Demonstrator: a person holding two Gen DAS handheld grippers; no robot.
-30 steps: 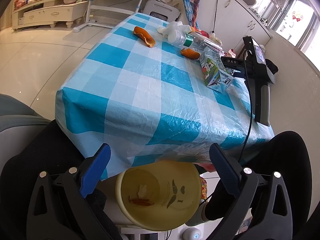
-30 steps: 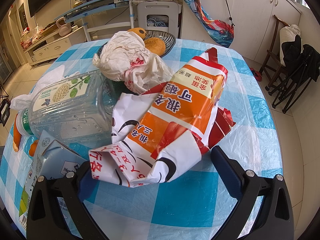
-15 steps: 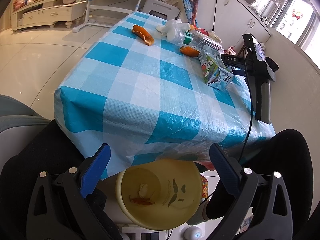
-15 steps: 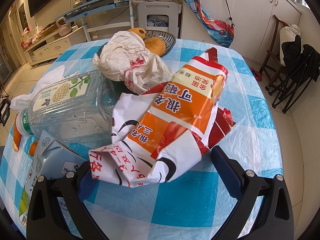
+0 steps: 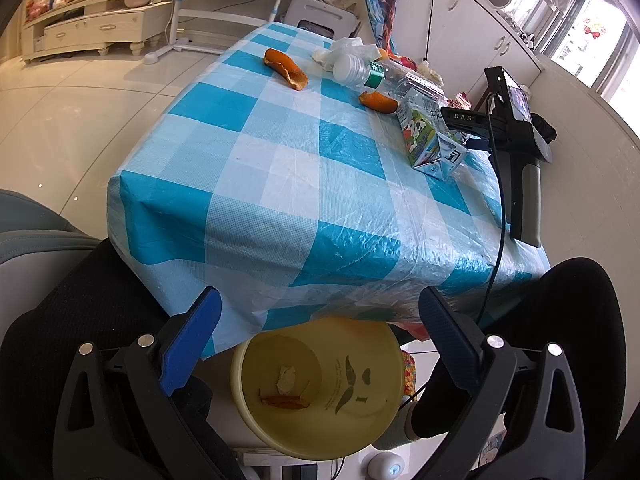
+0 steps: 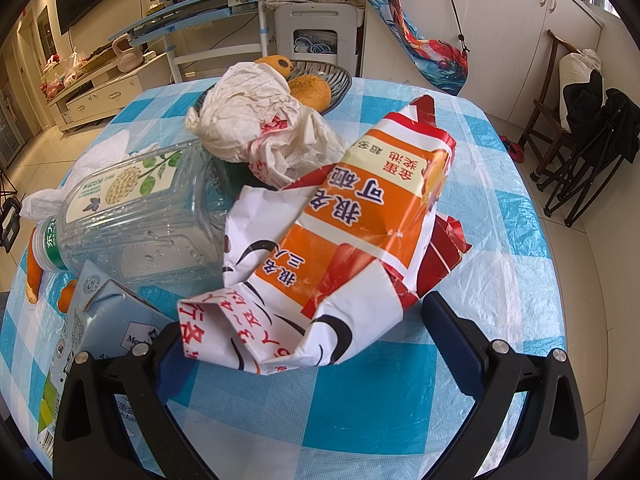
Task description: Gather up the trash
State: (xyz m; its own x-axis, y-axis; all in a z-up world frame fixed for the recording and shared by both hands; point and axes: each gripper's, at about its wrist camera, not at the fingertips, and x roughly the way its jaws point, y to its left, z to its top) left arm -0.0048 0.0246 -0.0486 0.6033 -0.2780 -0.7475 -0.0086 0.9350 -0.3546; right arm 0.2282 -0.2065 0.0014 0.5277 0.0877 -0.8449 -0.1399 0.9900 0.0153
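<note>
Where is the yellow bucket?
In the left wrist view the yellow bucket sits low on the floor just under the near edge of the checked table, between the open left gripper's fingers and the person's knees.

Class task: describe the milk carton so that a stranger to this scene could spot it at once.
Find the blue-checked table. Near its right edge, by the clear bottle, the milk carton lies on its side. Only it is boxy, with green sides and printed cows.
</note>
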